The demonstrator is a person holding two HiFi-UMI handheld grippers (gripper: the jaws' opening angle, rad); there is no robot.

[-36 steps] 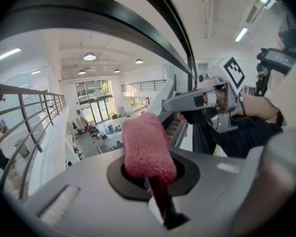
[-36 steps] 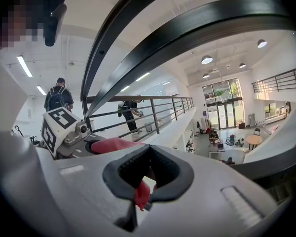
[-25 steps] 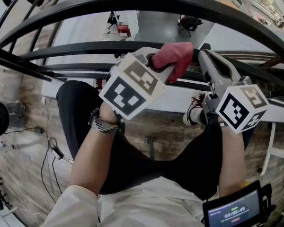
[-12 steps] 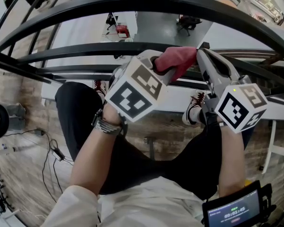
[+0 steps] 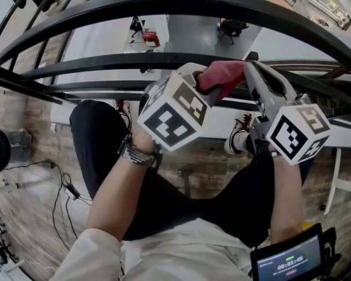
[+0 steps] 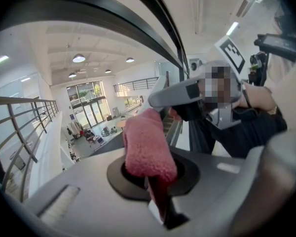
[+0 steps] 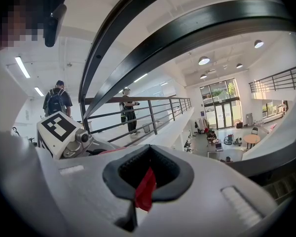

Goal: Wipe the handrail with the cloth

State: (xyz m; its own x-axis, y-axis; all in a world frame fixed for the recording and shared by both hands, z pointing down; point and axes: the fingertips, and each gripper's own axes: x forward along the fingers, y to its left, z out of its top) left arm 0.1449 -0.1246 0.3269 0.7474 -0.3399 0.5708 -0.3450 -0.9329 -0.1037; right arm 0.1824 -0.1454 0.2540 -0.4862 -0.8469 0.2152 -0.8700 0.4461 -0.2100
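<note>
Wiping step: my left gripper [image 5: 202, 84] and right gripper [image 5: 250, 69] both clench the fluffy red cloth [image 5: 223, 74] at the black metal handrail [image 5: 93, 62]; next I should slide it along

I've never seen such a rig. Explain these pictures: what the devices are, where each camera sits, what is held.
There is no robot. A person holds a two-jaw gripper in each hand; the cubes with square markers belong to them. The head view looks down from the person's head, past the arms, at a black handrail and a hall below. There the left gripper and right gripper meet at a red cloth. The two gripper views come from a camera on each gripper, looking along its jaws. Both show jaws closed on the cloth: a thick fold on the left, a thin edge on the right. Whether the cloth touches a rail cannot be told.
</note>
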